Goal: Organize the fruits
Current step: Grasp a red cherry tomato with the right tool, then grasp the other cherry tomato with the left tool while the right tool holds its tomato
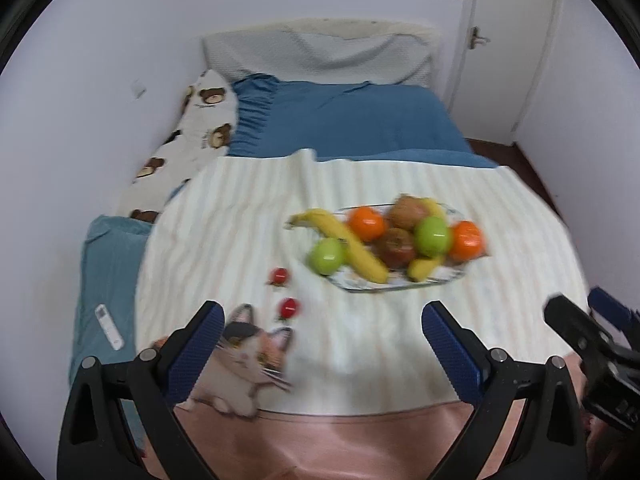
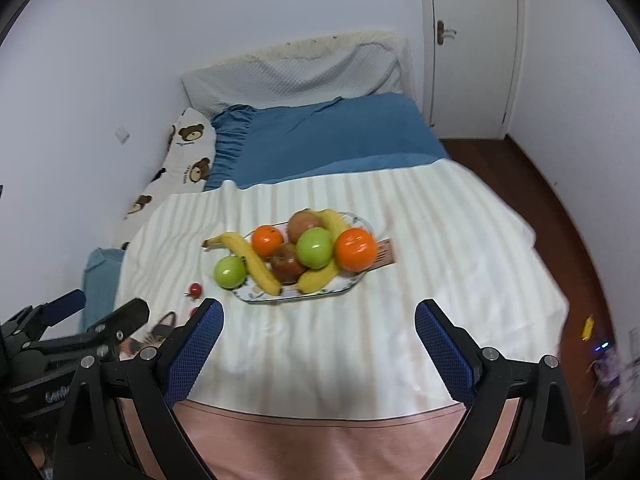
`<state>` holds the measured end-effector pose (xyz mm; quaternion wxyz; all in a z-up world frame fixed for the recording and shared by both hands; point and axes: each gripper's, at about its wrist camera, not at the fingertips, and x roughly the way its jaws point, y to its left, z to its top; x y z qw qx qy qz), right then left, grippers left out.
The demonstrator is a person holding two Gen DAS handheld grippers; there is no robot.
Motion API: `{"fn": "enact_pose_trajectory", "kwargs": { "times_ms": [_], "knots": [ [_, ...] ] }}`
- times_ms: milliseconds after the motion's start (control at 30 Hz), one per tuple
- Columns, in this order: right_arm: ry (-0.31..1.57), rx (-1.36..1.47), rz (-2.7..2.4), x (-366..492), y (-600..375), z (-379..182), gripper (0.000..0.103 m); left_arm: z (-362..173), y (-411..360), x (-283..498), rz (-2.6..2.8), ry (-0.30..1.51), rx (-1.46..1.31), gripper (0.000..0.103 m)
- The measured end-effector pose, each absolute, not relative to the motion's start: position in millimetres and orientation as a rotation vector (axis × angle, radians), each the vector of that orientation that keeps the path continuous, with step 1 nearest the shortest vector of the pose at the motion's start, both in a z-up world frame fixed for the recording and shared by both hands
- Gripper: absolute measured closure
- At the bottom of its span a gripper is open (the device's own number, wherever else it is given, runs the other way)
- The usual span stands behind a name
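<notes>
Left gripper (image 1: 320, 312), right gripper (image 2: 318, 310) spread, empty; bare blanket (image 2: 440, 240) before plate (image 2: 360, 220).

Partly read "GoPr", white letters, cut off | on black camera body (image 2: 48, 394) at lower left of right wrist view | small print under bears on pillow (image 2: 188, 148), upper left: too blurred to read | marks on remote (image 1: 109, 327), left wrist view lower left: illegible

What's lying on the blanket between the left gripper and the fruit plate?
In the left wrist view, two small red fruits lie on the striped blanket between the open left gripper and the plate.
</notes>
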<state>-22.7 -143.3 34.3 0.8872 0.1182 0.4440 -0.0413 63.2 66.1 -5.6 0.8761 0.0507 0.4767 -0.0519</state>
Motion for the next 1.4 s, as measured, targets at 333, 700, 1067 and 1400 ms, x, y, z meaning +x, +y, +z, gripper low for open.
{"fn": "enact_pose_trajectory", "kwargs": {
  "times_ms": [333,700,1067,1400],
  "knots": [
    [1.073,0.485,0.186,57.4,-63.2,-111.2,0.031,-113.1,134.3,141.1,0.039,1.152,0.363,0.002],
    [1.149,0.529,0.287,114.7,12.6,-201.1,0.047,-169.1,194.7,186.1,0.083,1.287,0.233,0.002],
    [1.175,0.362,0.299,135.2,58.8,-219.1,0.075,-173.4,180.0,197.7,-0.026,1.323,0.155,0.008],
    [1.124,0.383,0.206,113.9,-3.6,-193.1,0.074,-196.6,111.0,214.2,-0.276,1.360,0.160,0.036]
  ]
}}
